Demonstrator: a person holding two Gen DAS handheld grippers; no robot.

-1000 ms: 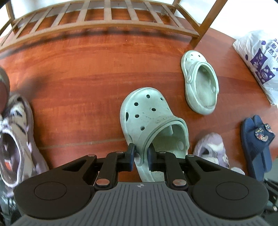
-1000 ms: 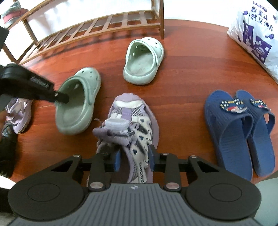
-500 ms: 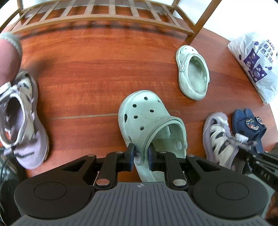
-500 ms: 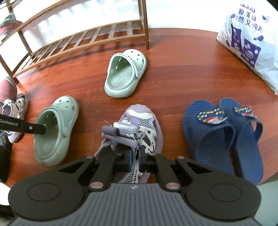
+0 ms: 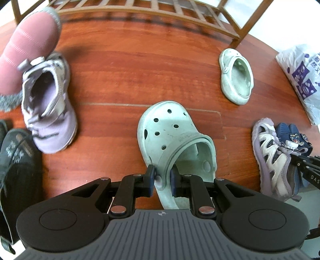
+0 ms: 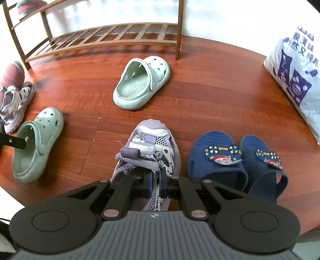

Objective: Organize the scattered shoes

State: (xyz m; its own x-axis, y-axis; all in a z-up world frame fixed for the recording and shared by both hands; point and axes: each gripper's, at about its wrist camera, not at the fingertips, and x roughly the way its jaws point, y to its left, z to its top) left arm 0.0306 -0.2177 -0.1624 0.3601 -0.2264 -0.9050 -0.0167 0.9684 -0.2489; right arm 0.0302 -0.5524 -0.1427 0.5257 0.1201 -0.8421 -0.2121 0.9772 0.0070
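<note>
My left gripper is shut on the side rim of a pale green clog, toe pointing away; the same clog shows at the left in the right wrist view. Its mate, a second green clog, lies near the leg of the wooden shoe rack. My right gripper is shut on the collar of a purple and white mesh sneaker. The other purple sneaker sits at the left.
A pair of navy slippers lies right of the held sneaker. A pink slipper and a dark shoe are at the left. A white printed plastic bag rests at the right on the red wood floor.
The right gripper closed on the sneaker's collar. Both views shifted across the floor: the rack moved further off, and the left purple sneaker and the pink slipper came into fuller view.
</note>
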